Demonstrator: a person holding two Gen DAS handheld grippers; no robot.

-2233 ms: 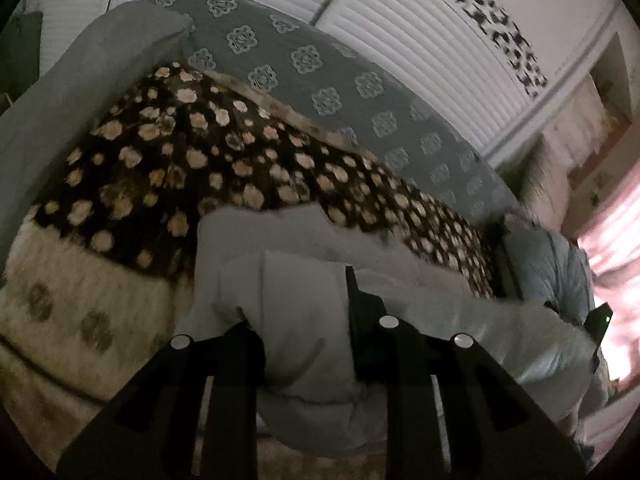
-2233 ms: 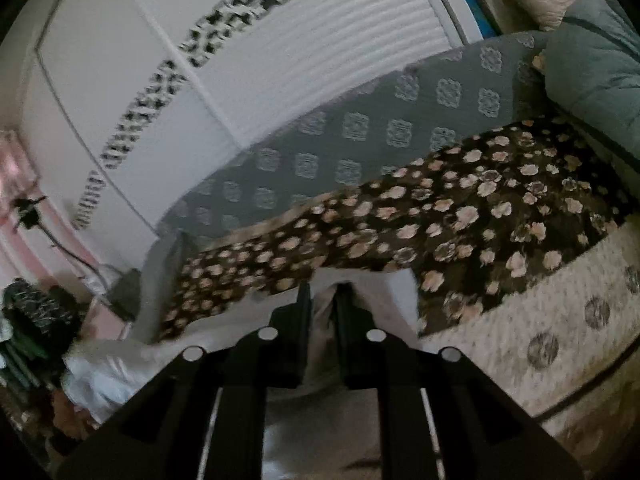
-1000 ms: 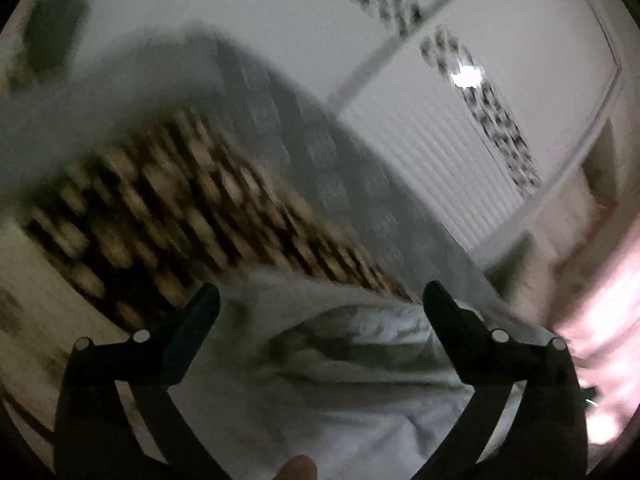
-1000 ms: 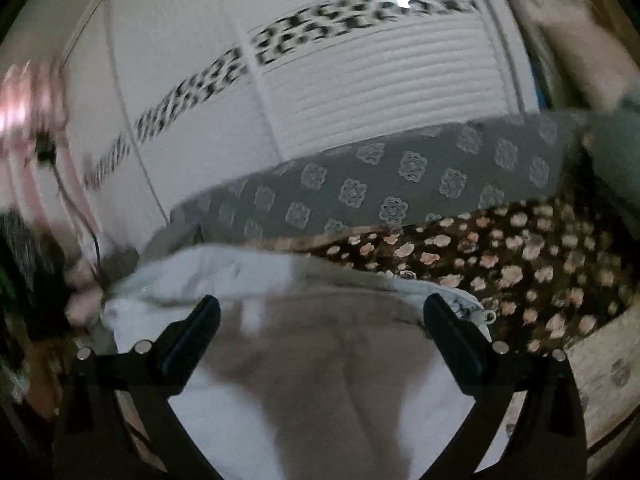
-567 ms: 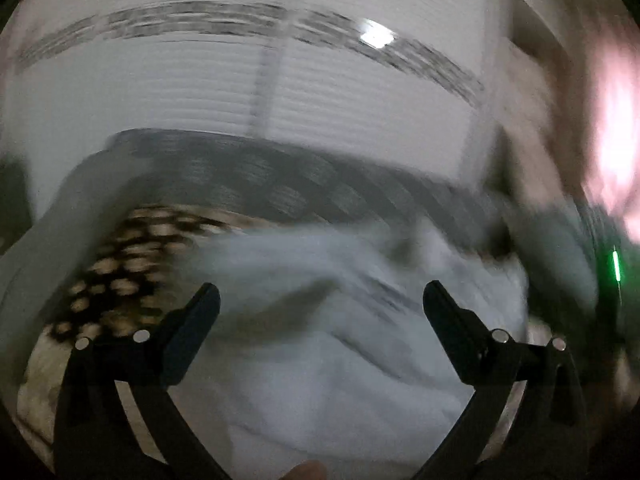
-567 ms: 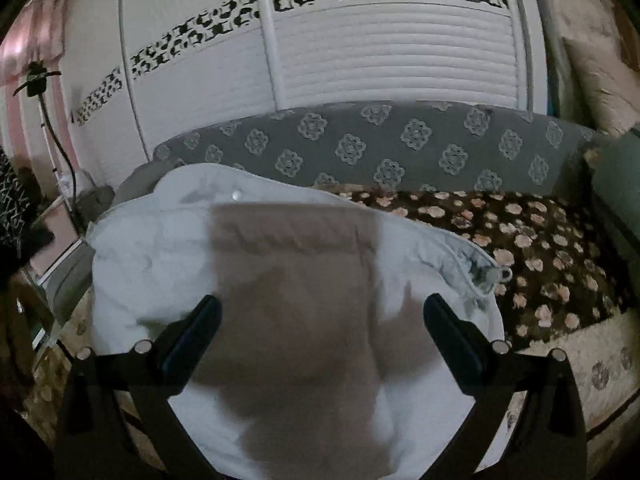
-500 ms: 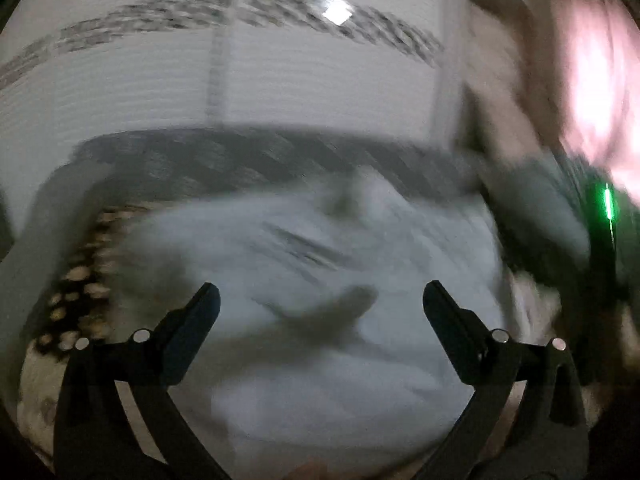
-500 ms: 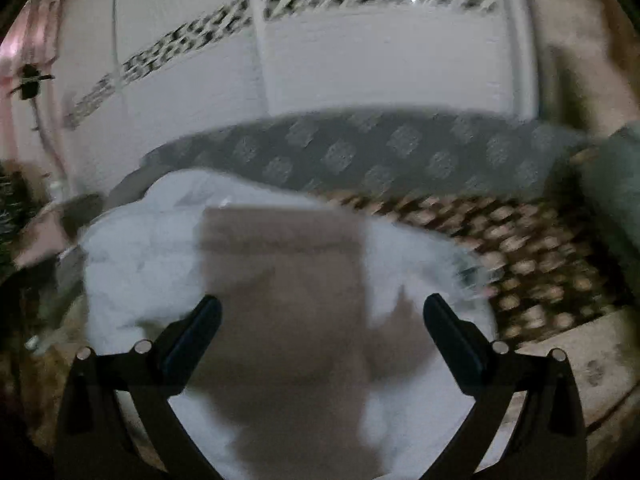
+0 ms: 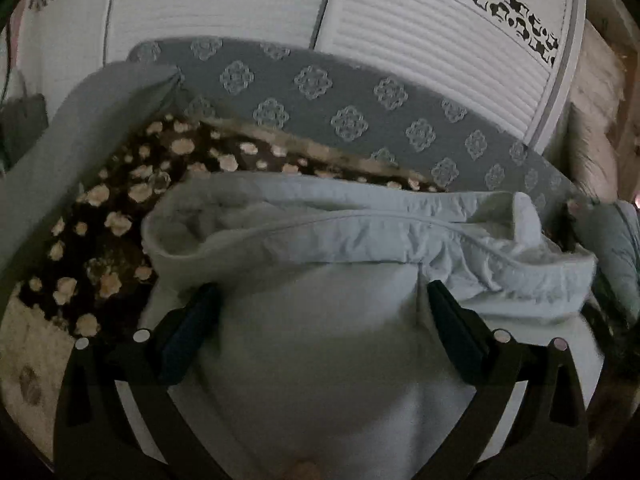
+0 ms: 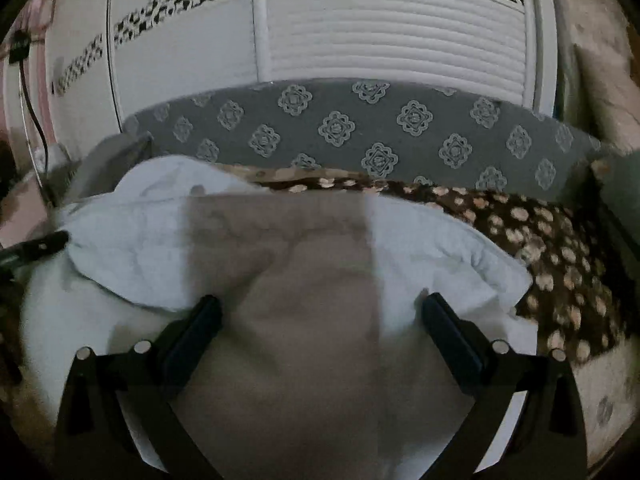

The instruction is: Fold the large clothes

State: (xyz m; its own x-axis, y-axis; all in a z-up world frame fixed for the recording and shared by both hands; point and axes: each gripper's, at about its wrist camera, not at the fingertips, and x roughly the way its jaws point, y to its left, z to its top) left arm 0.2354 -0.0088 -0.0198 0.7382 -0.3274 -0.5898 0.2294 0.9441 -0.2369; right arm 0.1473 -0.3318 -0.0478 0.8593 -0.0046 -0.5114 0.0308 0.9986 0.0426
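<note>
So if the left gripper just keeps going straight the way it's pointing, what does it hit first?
Most likely the pale garment, bulging right between the open left gripper fingers; depth is unclear.
</note>
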